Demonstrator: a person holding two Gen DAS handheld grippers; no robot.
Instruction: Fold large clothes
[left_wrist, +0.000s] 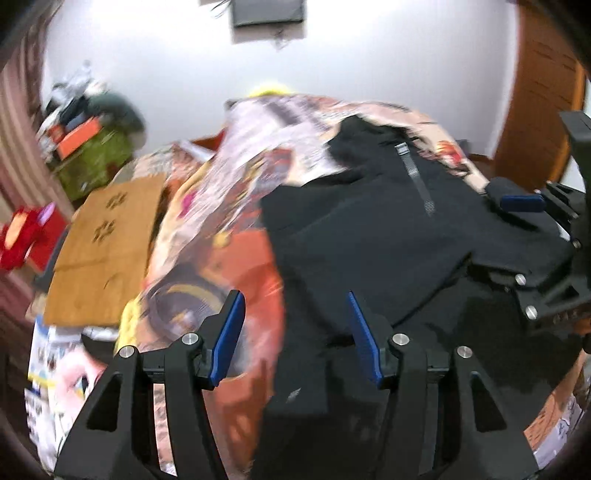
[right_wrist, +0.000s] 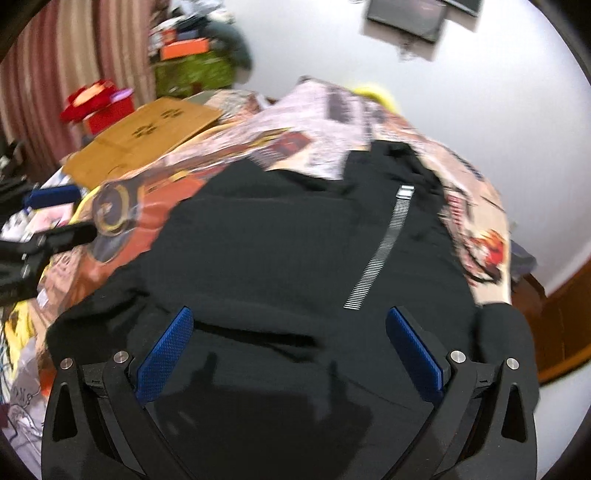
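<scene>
A large black garment (left_wrist: 369, 240) with a silver zipper strip (left_wrist: 417, 177) lies spread on a bed with a colourful cartoon-print cover (left_wrist: 229, 236). My left gripper (left_wrist: 295, 314) is open and empty above the garment's left edge. In the right wrist view the same garment (right_wrist: 277, 258) fills the middle, its zipper strip (right_wrist: 384, 251) running diagonally. My right gripper (right_wrist: 290, 325) is wide open and empty just above a fold of the garment. The right gripper also shows at the right edge of the left wrist view (left_wrist: 524, 206). The left gripper shows at the left edge of the right wrist view (right_wrist: 62, 218).
A brown cardboard sheet (right_wrist: 147, 136) lies on the bed's far left. A red box (right_wrist: 99, 103), a green table (right_wrist: 192, 74) with clutter, striped curtains (right_wrist: 55, 74) and a white wall (right_wrist: 480, 92) stand behind. A wooden door (left_wrist: 539, 110) is at the right.
</scene>
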